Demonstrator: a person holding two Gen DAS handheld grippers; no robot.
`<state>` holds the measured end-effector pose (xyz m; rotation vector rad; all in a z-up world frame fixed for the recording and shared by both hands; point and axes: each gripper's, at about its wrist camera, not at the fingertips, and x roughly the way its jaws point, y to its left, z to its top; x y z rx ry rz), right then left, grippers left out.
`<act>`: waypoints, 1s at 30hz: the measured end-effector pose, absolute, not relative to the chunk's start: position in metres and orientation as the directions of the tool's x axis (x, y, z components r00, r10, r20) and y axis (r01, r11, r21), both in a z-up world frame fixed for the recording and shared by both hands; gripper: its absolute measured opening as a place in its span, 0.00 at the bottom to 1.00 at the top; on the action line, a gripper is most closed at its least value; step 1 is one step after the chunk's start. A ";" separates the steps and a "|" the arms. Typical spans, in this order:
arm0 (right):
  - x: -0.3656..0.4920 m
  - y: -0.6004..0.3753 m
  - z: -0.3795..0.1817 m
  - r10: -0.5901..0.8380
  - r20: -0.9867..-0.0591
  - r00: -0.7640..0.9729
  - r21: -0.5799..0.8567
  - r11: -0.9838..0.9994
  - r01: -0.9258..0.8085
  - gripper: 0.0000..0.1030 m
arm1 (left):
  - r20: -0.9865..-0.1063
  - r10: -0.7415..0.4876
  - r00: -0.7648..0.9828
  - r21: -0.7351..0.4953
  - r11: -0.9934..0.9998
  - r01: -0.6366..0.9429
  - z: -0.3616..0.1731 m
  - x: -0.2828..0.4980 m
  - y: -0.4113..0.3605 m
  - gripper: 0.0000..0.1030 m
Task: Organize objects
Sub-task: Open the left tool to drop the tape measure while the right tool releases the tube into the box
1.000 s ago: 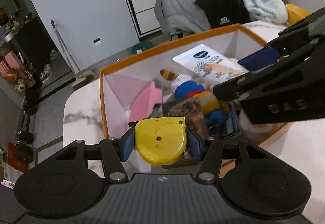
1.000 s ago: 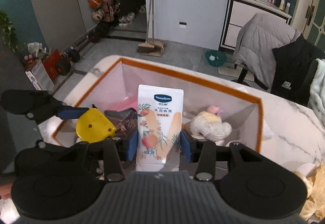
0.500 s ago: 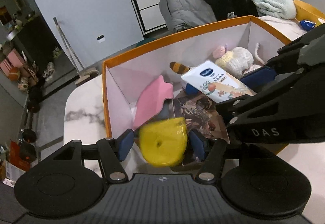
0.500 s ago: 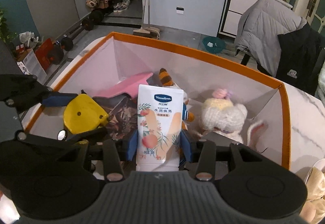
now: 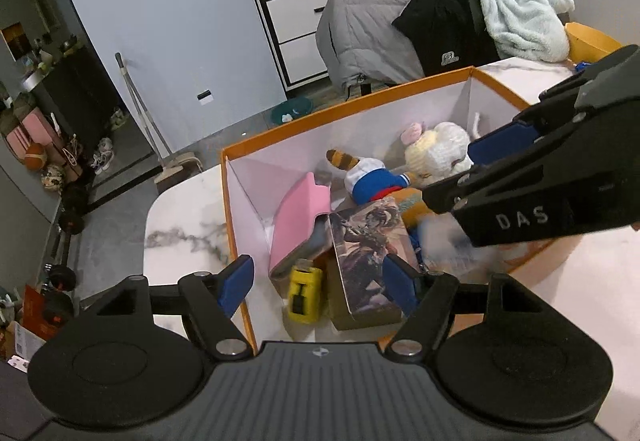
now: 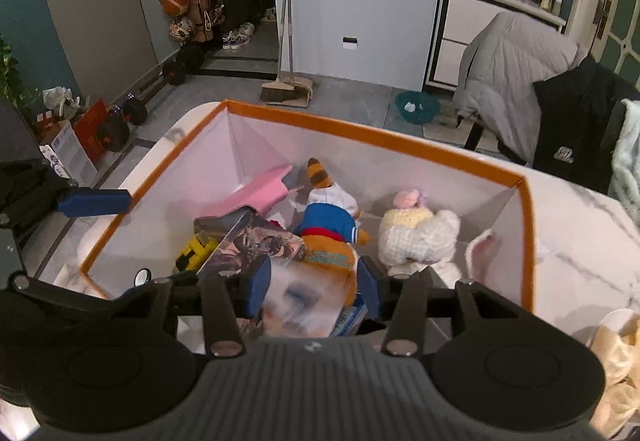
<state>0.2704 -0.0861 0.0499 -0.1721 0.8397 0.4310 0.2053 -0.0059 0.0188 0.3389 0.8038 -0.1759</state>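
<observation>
Now the left gripper (image 5: 318, 285) stands wide open with nothing between its blue pads, above the near corner of the orange-rimmed box (image 5: 348, 109). The yellow tape measure (image 5: 305, 294) lies on the box floor just below and between these pads, apart from them, beside the picture box (image 5: 366, 241) and under the edge of the pink case (image 5: 298, 225).

The right gripper (image 6: 312, 291) is also over the box. Its pads are spread, and the lotion tube (image 6: 298, 299) shows between them as a blurred shape; whether the pads touch it cannot be told from either view. The tube is at the near side of the box, over the orange part of the striped-tail plush toy (image 6: 328, 225).

Inside the box can be counted: one tape measure, one pink case, one picture box, one lotion tube and two plush toys, the second being the white knitted toy (image 6: 418, 237). The box stands on a marble table (image 5: 180, 221).
</observation>
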 end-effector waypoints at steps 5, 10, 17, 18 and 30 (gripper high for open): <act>0.253 -0.091 0.066 0.299 -0.741 0.602 0.003 0.897 -0.443 0.49 | -0.720 -0.028 0.693 0.240 0.928 0.286 0.030 0.191 -0.011 0.82; 0.233 -0.099 0.076 0.310 -0.723 0.617 -0.008 0.890 -0.456 0.49 | -0.713 -0.037 0.700 0.201 0.946 0.254 0.039 0.177 -0.008 0.82; 0.191 -0.119 0.083 0.346 -0.646 0.680 0.004 0.893 -0.450 0.54 | -0.684 -0.108 0.721 0.049 0.980 0.193 0.045 0.138 -0.002 0.86; 0.184 -0.121 0.082 0.351 -0.636 0.687 0.004 0.892 -0.452 0.55 | -0.681 -0.111 0.724 0.045 0.980 0.192 0.044 0.133 -0.004 0.87; 0.134 -0.129 0.091 0.334 -0.554 0.762 -0.006 0.914 -0.405 0.66 | -0.657 -0.033 0.753 0.014 0.998 0.056 0.033 0.120 -0.008 0.88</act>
